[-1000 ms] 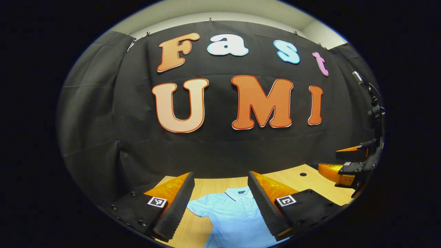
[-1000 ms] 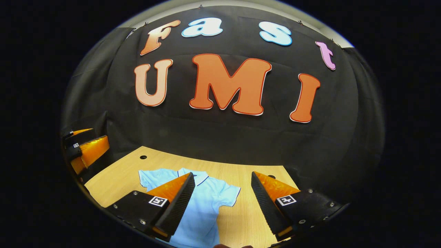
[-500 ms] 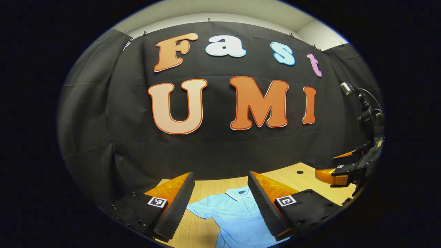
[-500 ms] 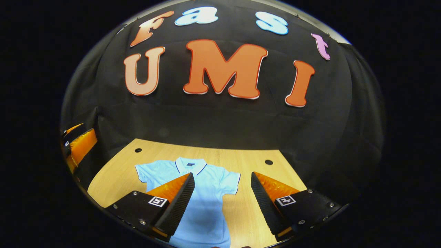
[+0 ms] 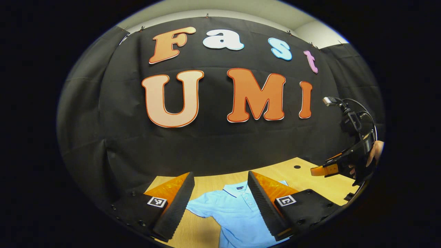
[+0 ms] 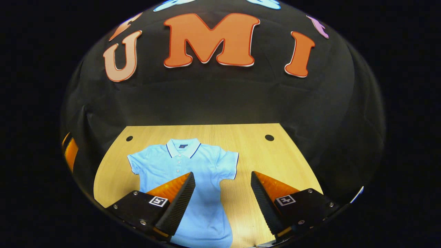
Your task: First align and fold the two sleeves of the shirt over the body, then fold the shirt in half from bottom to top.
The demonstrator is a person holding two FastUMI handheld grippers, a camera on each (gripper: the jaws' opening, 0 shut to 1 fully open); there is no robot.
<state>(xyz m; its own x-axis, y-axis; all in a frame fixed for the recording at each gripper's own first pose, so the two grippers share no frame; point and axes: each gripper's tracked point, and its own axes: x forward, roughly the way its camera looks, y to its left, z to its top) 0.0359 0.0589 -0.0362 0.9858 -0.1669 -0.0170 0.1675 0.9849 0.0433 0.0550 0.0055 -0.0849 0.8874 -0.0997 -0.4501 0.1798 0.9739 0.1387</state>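
Observation:
A light blue polo shirt point(image 6: 182, 162) lies spread flat on the wooden table point(image 6: 262, 155), collar toward the wall and both short sleeves out to the sides. In the right gripper view my right gripper point(image 6: 222, 173) hangs open above the shirt's right side, one finger over the body and the other over bare wood. My left gripper point(image 5: 219, 174) is open too, above the shirt point(image 5: 234, 210) near its collar and left sleeve. In the left gripper view, the right gripper point(image 5: 330, 168) floats at the far right, held by a hand point(image 5: 375, 151). Nothing is gripped.
The black cloth wall stands close behind the table's far edge. Two small round holes point(image 6: 269, 137) point(image 6: 129, 138) sit near the table's back corners. Bare wood lies to the right of the shirt. An edge of the left gripper point(image 6: 70, 151) shows at the far left.
The right gripper view has tipped downward, so the whole shirt top and more table now show. In the left gripper view the right gripper has drifted inward and lower. Both stay open.

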